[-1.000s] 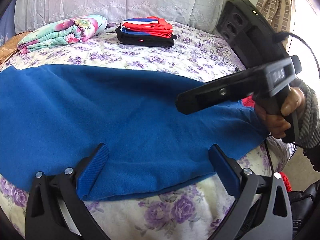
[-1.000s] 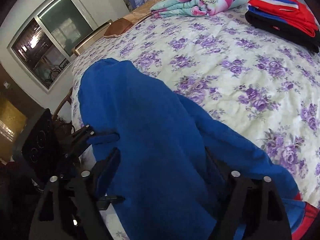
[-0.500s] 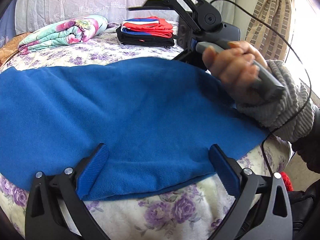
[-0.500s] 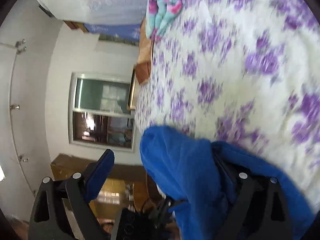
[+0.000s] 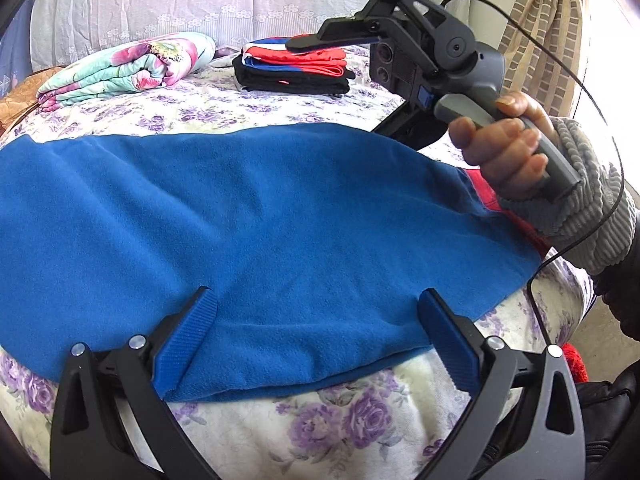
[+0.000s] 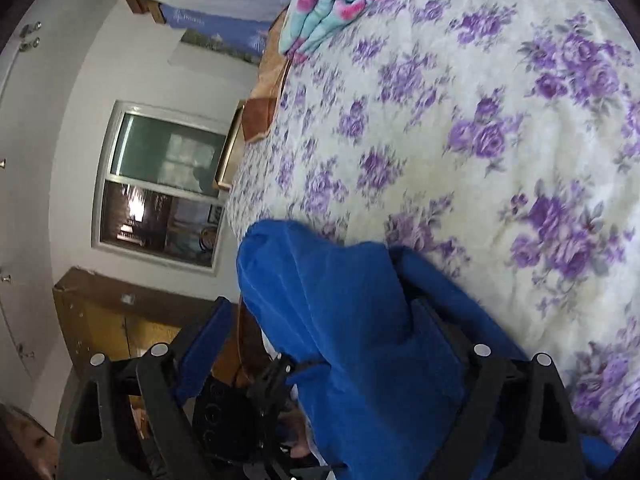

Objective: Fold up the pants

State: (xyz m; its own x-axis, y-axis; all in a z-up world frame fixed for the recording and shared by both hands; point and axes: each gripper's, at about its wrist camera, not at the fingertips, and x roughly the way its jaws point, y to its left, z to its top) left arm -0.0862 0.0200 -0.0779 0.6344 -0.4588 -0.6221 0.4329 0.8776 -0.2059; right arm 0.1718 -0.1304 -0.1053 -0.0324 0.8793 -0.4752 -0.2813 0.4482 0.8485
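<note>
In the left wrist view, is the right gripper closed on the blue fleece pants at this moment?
No: the right gripper is raised above the bed, its jaws spread and holding nothing, clear of the blue fleece pants.

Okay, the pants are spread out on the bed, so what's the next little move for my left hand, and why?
Probably lower the left tongs and close them on the near edge of the blue pants. They are open, straddling that edge and gripping nothing. The pants lie flat on the bed, and the right tongs are open too, raised by the far edge.
</note>
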